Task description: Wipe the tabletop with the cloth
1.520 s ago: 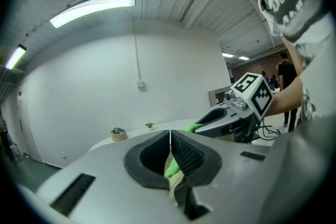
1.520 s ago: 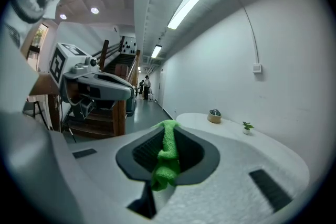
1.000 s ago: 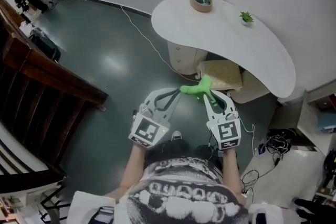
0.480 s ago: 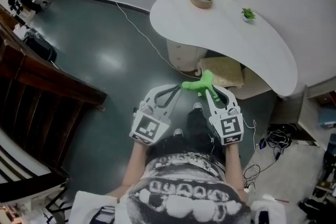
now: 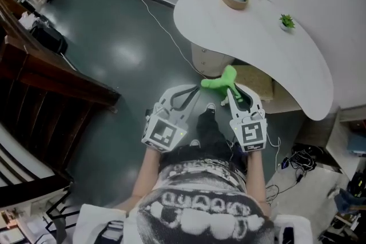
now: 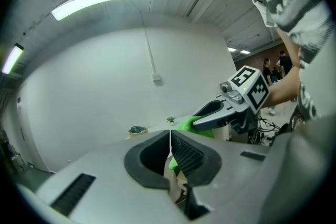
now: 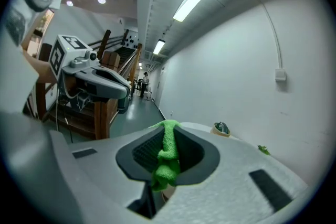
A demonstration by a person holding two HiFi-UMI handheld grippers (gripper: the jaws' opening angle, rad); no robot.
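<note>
My right gripper [image 5: 230, 91] has its fingers clamped on the green cloth [image 5: 219, 80] — it bunches lengthwise between them, up in the air over the floor. The white surface [image 5: 263, 37] lies ahead, toward the frame's upper right, on this hand's side. The left gripper [image 5: 195, 91] has its fingers pressed together, empty.

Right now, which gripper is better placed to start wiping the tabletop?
Right. The right gripper is shut on the green cloth, which sticks out past its tips toward the white tabletop ahead. The left gripper has its jaws together on nothing, so it would need the cloth first.
</note>
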